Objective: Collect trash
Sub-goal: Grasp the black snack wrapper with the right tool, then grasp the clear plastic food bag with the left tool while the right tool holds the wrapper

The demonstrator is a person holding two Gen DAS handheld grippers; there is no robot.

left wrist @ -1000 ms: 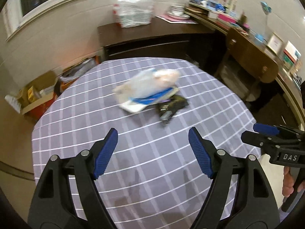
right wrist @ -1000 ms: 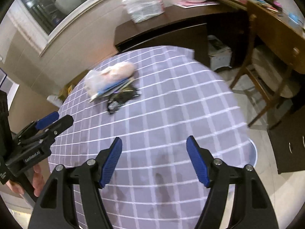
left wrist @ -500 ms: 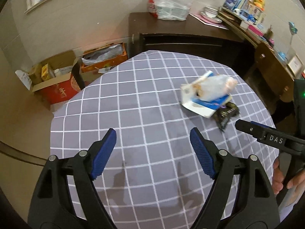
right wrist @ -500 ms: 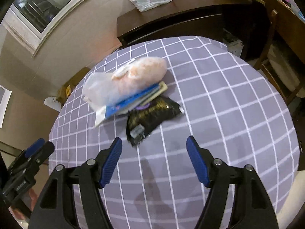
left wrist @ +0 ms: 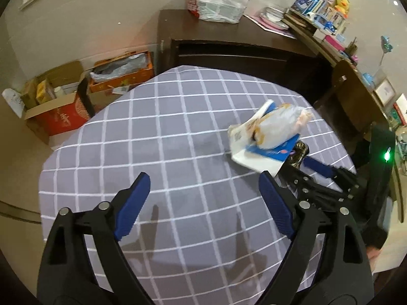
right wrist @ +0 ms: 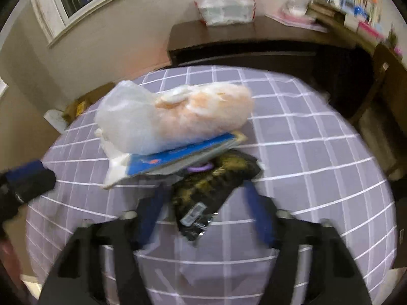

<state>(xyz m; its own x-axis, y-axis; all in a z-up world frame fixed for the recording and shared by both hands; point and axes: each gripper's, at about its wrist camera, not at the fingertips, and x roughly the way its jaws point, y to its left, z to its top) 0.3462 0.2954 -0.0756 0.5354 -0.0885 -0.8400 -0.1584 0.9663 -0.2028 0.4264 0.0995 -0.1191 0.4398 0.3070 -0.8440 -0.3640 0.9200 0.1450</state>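
A pile of trash lies on the round table with the grey checked cloth (left wrist: 162, 137). On top is a clear plastic bag with pale orange contents (right wrist: 178, 117), under it a flat blue and white package (right wrist: 175, 160), and under that a black and gold wrapper (right wrist: 211, 190). My right gripper (right wrist: 203, 206) is open, its fingers on either side of the black wrapper. My left gripper (left wrist: 203, 200) is open and empty over bare cloth, left of the pile (left wrist: 272, 134). The right gripper also shows in the left wrist view (left wrist: 318, 175).
Open cardboard boxes (left wrist: 61, 101) with clutter stand on the floor beyond the table's left side. A dark sideboard (left wrist: 229, 40) with a white plastic bag (left wrist: 221, 0) stands behind the table. A wooden chair (left wrist: 348, 96) and cluttered shelves are at the right.
My right gripper has moved forward to the pile and now straddles the black wrapper. My left gripper has shifted a little towards the pile. Both stay open.
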